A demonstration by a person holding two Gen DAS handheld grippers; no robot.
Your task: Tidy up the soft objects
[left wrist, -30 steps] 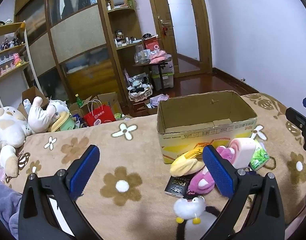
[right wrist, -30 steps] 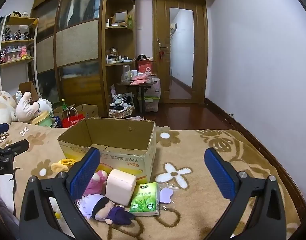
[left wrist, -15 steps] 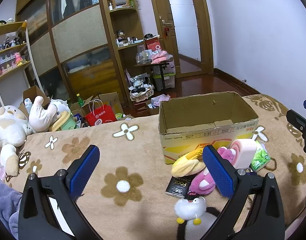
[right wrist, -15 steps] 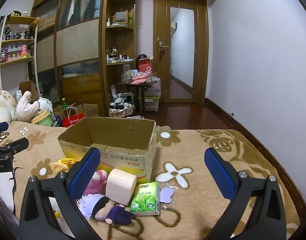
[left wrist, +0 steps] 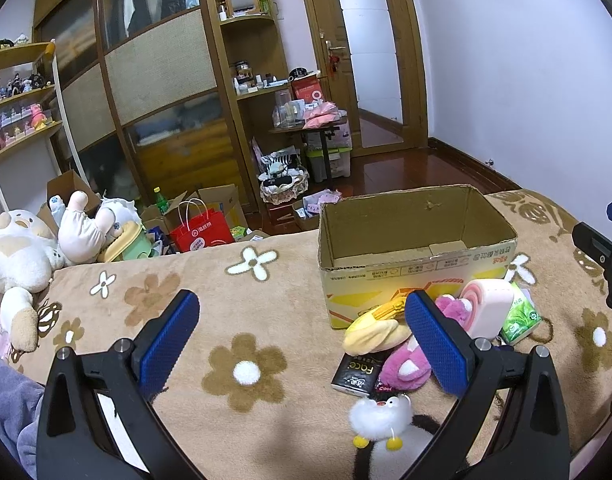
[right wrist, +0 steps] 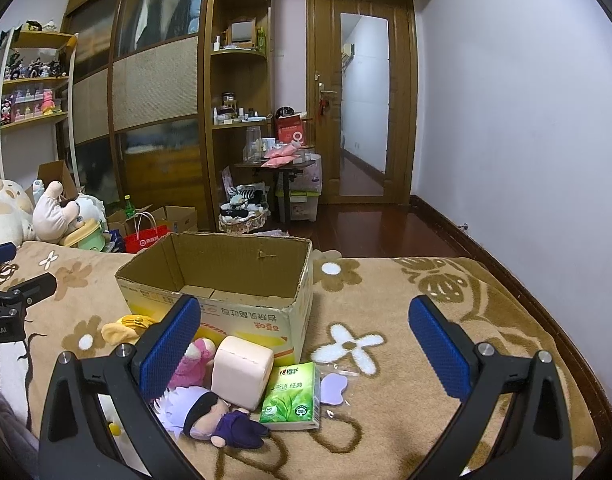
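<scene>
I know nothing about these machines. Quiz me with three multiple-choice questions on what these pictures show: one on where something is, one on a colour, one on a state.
1. Where do the soft toys lie, relative to the cardboard box?
A. inside it
B. in front of it on the blanket
C. on the floor

2. What colour is the tissue pack?
A. green
B. red
C. black

3. How is the right tool?
A. shut on a toy
B. open and holding nothing
C. out of view

Answers: 1 B, the toys sit outside by its printed wall; 2 A, its wrapper is leaf green; 3 B, its blue pads stand wide apart.
</scene>
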